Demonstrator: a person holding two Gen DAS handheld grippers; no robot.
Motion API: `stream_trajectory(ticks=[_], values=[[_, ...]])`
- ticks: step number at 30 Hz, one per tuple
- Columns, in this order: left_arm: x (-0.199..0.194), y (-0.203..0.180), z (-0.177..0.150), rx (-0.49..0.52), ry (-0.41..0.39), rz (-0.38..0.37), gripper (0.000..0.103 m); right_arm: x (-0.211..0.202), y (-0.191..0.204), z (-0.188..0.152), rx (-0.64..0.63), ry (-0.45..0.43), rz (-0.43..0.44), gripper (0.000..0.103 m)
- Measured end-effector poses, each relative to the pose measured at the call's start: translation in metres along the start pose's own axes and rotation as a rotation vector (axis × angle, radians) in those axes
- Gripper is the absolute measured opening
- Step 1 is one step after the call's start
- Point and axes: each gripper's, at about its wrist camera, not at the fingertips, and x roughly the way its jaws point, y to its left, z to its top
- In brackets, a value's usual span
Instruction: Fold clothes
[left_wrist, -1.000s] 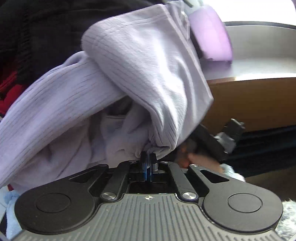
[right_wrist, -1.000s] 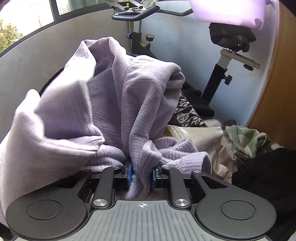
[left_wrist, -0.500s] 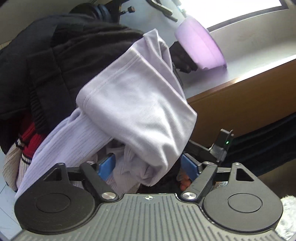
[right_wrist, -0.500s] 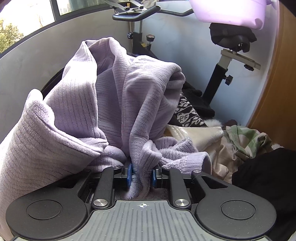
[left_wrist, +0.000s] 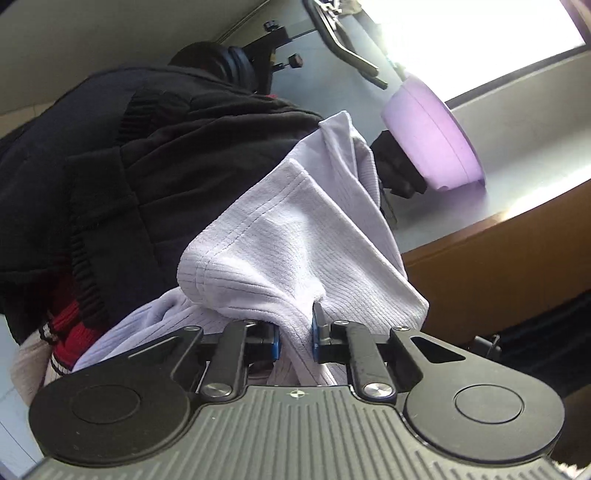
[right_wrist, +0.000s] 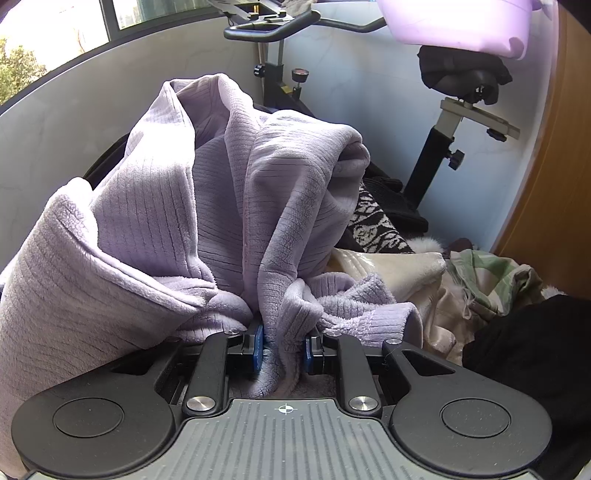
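Observation:
A lilac ribbed fleece garment (right_wrist: 207, 221) hangs bunched between both grippers. My right gripper (right_wrist: 282, 349) is shut on a thick fold of it near a ribbed cuff (right_wrist: 373, 314). In the left wrist view the same lilac garment (left_wrist: 295, 240) drapes over the jaws, and my left gripper (left_wrist: 295, 341) is closing on a fold of it, blue pads pressing the cloth on both sides. The rest of the garment rises behind in a tall heap.
A black knit garment (left_wrist: 129, 177) and a red striped one (left_wrist: 64, 332) hang at left. A lilac basin (left_wrist: 432, 136) sits on a grey ledge (left_wrist: 517, 195). An exercise bike (right_wrist: 454, 122) stands behind a pile of clothes (right_wrist: 461, 288). A wooden panel (right_wrist: 554, 184) closes the right.
The left gripper opened wide, rose and tilted, then closed again on a different fold of the lilac garment. The right gripper kept its grip and stayed still.

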Motion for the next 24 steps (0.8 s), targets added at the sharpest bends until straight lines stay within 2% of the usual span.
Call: stream_trajectory(ticks=[3, 9, 11, 13, 14, 16, 19, 24], values=[[-0.012, -0.011, 0.000, 0.084, 0.024, -0.035, 0.013, 0.000, 0.000, 0.000, -0.001, 0.001, 0.003, 0.018], [-0.038, -0.009, -0.003, 0.197, 0.086, -0.051, 0.011, 0.001, -0.002, 0.000, -0.004, 0.003, 0.009, 0.018], [-0.041, -0.013, -0.012, 0.270, 0.149, -0.074, 0.010, 0.001, -0.002, 0.000, -0.005, 0.004, 0.010, 0.018], [-0.035, -0.019, -0.028, 0.386, 0.204, -0.003, 0.010, 0.002, -0.002, 0.001, -0.001, 0.007, 0.011, 0.018], [-0.029, -0.019, -0.037, 0.443, 0.222, 0.060, 0.010, 0.002, -0.001, 0.001, -0.003, 0.007, 0.011, 0.018], [-0.017, -0.009, -0.051, 0.486, 0.231, 0.143, 0.010, 0.002, -0.001, 0.002, -0.003, 0.008, 0.009, 0.018], [-0.001, 0.006, -0.057, 0.430, 0.218, 0.202, 0.011, 0.002, -0.001, 0.002, -0.007, 0.012, 0.007, 0.018], [0.014, 0.008, -0.051, 0.332, 0.237, 0.274, 0.014, 0.002, 0.000, 0.002, -0.011, 0.017, 0.005, 0.019]])
